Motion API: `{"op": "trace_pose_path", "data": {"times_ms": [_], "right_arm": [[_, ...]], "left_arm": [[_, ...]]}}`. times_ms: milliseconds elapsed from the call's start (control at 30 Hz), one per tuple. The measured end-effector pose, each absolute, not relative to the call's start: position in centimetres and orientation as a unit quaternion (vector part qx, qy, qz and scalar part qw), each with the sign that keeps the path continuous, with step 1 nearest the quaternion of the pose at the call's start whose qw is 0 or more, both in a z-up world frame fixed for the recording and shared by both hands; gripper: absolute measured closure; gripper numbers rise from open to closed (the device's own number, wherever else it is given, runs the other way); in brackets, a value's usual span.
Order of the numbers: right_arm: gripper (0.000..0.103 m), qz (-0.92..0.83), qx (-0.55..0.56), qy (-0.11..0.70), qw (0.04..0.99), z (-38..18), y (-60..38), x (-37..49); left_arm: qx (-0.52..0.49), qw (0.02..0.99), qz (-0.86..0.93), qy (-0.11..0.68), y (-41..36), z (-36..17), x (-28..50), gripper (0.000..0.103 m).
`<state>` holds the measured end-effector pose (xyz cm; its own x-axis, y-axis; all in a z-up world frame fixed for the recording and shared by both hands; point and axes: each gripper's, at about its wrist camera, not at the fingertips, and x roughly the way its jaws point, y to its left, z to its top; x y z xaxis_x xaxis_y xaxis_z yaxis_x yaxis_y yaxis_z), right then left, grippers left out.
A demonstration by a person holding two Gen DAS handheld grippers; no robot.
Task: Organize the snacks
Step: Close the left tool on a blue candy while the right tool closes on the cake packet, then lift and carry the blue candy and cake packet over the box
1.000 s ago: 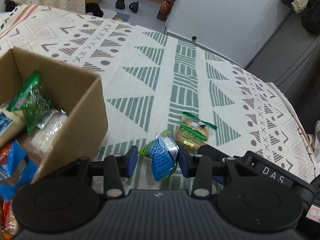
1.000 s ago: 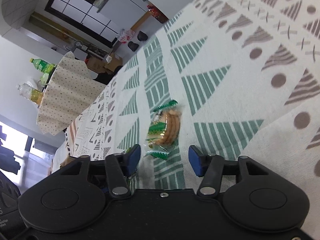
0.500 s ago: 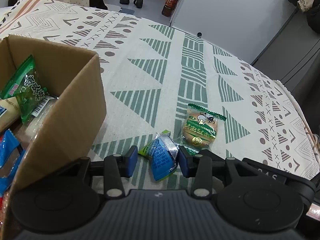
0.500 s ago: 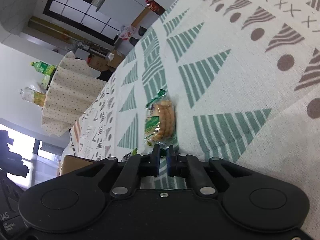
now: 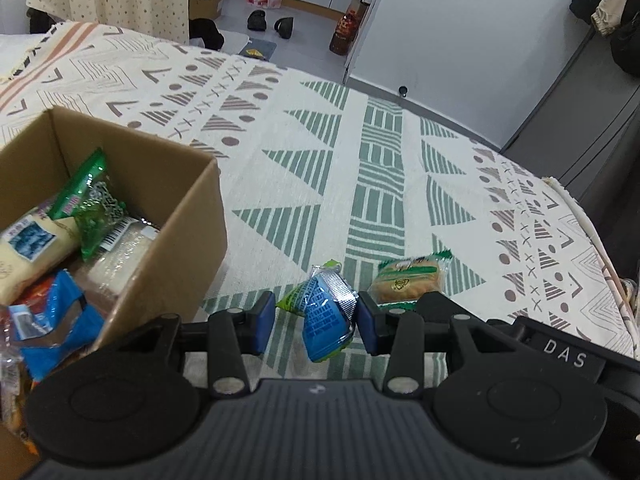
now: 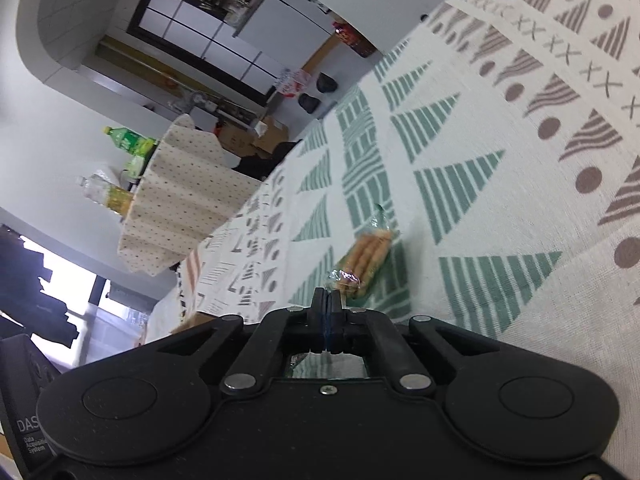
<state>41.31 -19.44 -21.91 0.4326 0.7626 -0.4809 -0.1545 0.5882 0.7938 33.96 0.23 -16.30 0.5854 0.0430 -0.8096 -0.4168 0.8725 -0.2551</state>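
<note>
Pinching the crinkled clear end of a green-trimmed biscuit packet (image 6: 366, 254), the right gripper (image 6: 327, 300) has its jaws pressed together; golden biscuits show through the wrapper, which sits on the patterned cloth (image 6: 500, 168) at twelve o'clock; the left gripper (image 5: 316, 316), jaws spread, frames a blue-and-green foil packet (image 5: 324, 312); the cardboard box (image 5: 192, 248) of snacks sits at nine o'clock.

We see our left gripper (image 5: 316, 322) spread around a blue snack packet (image 5: 326, 312), cardboard box (image 5: 176, 248) at nine o'clock, biscuit pack (image 5: 408, 282) at two o'clock
</note>
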Motion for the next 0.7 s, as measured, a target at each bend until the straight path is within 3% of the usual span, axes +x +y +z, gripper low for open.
{"op": "trace_pose_path", "data": {"times_ms": [700], "right_arm": [[0.103, 0.353, 0.349, 0.394, 0.774, -16.5, -18.5, 38.8]], "left_arm": [[-0.204, 0.888, 0.154, 0.383, 0.7, -9.5, 29.1, 0.061]]}}
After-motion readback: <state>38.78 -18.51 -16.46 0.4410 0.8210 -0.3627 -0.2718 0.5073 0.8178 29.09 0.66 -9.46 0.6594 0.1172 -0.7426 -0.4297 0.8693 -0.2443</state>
